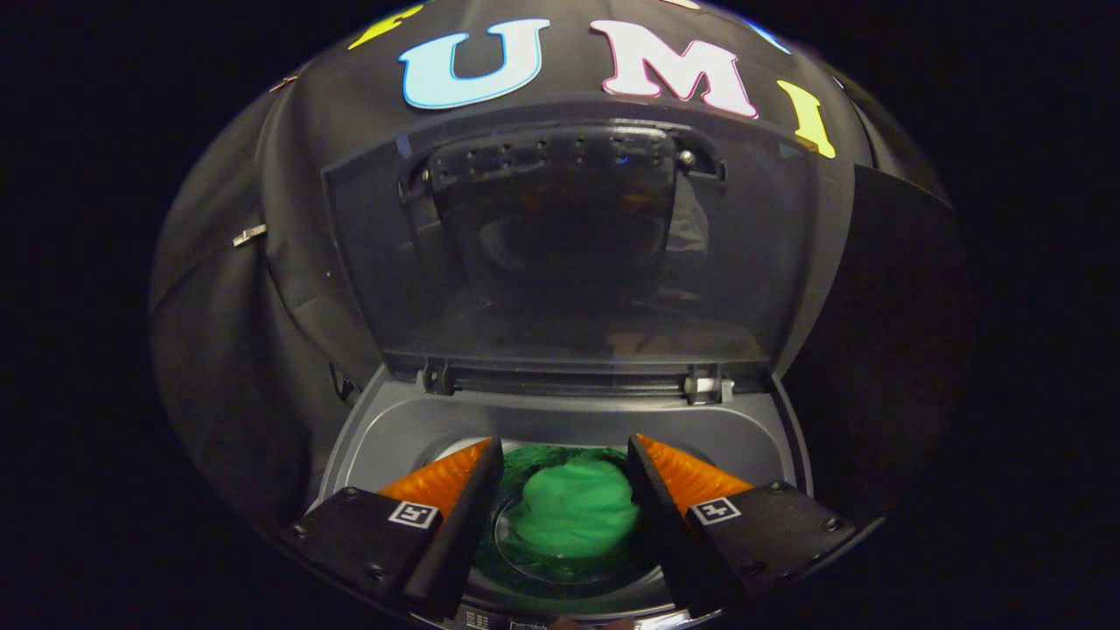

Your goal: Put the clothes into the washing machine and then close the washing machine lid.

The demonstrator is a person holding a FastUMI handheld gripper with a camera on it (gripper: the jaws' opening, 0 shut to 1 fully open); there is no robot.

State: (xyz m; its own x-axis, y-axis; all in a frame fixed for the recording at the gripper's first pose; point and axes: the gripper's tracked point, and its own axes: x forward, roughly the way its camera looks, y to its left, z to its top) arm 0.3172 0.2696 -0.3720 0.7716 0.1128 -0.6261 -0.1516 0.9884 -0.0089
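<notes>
So the claw (564, 472) is hovering right over the washer's (385, 437) mouth, fingers (459, 499) spread wide and gripping nothing at all. Both fingers are sitting well apart, with plain open space between them.

Looking down through that gap, the clothes (573, 516) are sitting in the drum (516, 556) as a green bundle, just ahead of and below the tips, closer to the finger at 3 o'clock than to the one at 9. Nothing is touching the bundle as far as I can see. It's lying loose at the bottom, with a shiny round plate peeking out around its near side.

Past the drum, at 12 o'clock, the grey rim of the tub is curving round, and beyond that the hinges (704, 385) are holding the lid (569, 254) up. The lid is standing fully open, tinted and see-through, leaning back toward the booth's wall (227, 289).

My read: the first half is looking done, since the clothes are already inside and the claw is empty. What's left is the lid, which isn't closed yet, so the claw probably needs to be reaching up toward 12 to pull it down.
</notes>
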